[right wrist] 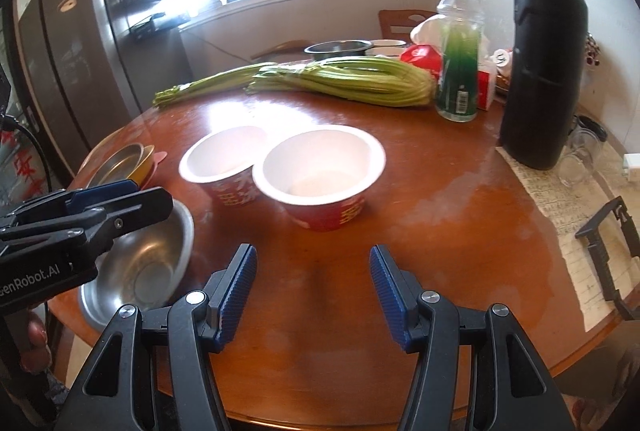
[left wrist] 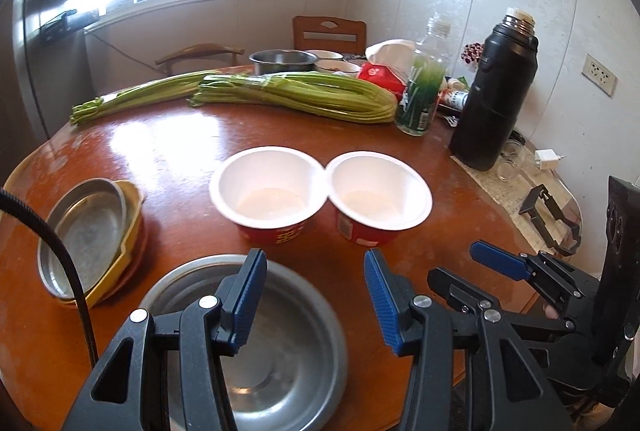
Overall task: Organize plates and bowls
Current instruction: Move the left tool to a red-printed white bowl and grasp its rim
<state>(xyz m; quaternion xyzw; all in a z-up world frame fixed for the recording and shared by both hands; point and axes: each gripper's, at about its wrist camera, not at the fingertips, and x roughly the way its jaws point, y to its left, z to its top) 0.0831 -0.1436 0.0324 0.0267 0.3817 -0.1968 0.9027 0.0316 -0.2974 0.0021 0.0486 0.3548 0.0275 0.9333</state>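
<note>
Round reddish-brown wooden table (left wrist: 160, 151) fills both views. Left gripper (left wrist: 316, 295) hangs released, jaws apart and empty, over a near steel bowl (left wrist: 288, 363). Right gripper (right wrist: 312, 293) is likewise released above bare wood. Beyond stand two white-lined red paper bowls (left wrist: 266, 187) (left wrist: 380, 197), rims touching. Far left sits a stack of metal and yellow plates (left wrist: 92, 235) (celery bundles (left wrist: 300, 95) lie beyond).

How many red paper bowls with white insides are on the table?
2. The left red bowl and the right red bowl sit mid-table, rims touching, beyond the steel bowl. More could hide among the clutter at the back.
</note>
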